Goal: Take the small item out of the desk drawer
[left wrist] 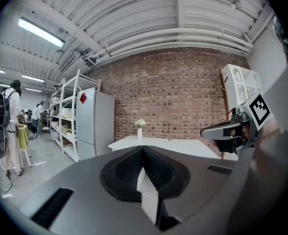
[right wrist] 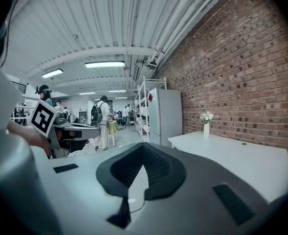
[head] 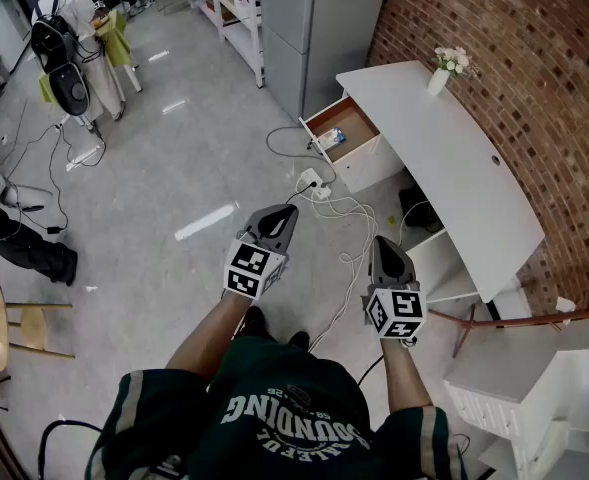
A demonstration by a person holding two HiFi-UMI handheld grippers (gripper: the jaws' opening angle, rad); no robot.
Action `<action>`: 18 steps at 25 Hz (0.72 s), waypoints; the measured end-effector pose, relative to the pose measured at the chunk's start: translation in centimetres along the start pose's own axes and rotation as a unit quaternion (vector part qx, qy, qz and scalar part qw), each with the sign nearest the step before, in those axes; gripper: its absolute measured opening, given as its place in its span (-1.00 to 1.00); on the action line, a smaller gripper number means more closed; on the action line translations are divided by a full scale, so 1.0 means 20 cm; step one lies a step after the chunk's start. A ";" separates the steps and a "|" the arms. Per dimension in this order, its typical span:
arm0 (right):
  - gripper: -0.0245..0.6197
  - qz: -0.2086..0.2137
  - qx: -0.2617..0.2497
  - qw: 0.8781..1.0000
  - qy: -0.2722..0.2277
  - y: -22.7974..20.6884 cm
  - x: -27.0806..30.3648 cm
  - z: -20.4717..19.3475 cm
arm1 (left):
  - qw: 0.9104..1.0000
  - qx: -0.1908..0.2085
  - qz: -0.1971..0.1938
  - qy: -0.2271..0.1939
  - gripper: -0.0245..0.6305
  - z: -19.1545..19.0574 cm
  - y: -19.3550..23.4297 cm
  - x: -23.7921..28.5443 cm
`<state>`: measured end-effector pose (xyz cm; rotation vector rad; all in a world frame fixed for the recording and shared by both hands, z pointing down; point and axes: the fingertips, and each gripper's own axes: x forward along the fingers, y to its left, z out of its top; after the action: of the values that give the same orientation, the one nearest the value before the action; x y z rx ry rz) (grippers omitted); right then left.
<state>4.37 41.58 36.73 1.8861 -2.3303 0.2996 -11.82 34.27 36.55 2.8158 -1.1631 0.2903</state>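
The white desk [head: 454,158] stands along the brick wall, and its end drawer [head: 359,118] is pulled open toward the floor. A small blue and white item [head: 332,138] lies at the drawer's front. My left gripper [head: 287,212] is held over the floor well short of the drawer, shut and empty. My right gripper [head: 382,244] hovers beside it, nearer the desk, also shut with nothing in it. In the left gripper view my left gripper [left wrist: 144,149] has its jaws closed together, aimed at the desk [left wrist: 183,146]. The right gripper view shows my right gripper [right wrist: 143,146] likewise closed.
White cables and a power strip [head: 314,182] lie on the floor between me and the drawer. A vase of flowers [head: 442,70] stands on the desk's far end. A grey cabinet [head: 319,18] is behind the desk, a white shelf unit [head: 514,388] at right, people [head: 69,38] at back left.
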 end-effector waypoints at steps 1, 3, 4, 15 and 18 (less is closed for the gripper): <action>-0.85 0.004 -0.001 1.000 -0.006 0.01 0.00 0.01 | 1.000 0.000 0.001 0.000 -0.88 0.00 0.00 -0.01; -0.85 0.011 -0.003 1.000 -0.018 0.03 0.00 0.03 | 1.000 -0.001 0.002 0.000 -0.88 0.00 0.01 -0.02; -0.85 0.015 -0.005 1.000 -0.023 0.04 0.00 0.03 | 1.000 -0.001 0.003 0.000 -0.88 0.00 0.01 -0.02; -0.85 0.057 -0.004 0.998 -0.027 0.10 -0.04 0.00 | 1.000 -0.007 0.009 0.003 -0.88 -0.03 -0.02 -0.03; -0.85 0.061 -0.005 0.998 -0.030 0.08 -0.05 0.01 | 1.000 -0.009 0.012 0.003 -0.88 -0.03 -0.03 -0.03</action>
<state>2.95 42.84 36.25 1.7762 -2.4868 0.2449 -11.85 35.20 37.04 2.7862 -1.1920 0.2885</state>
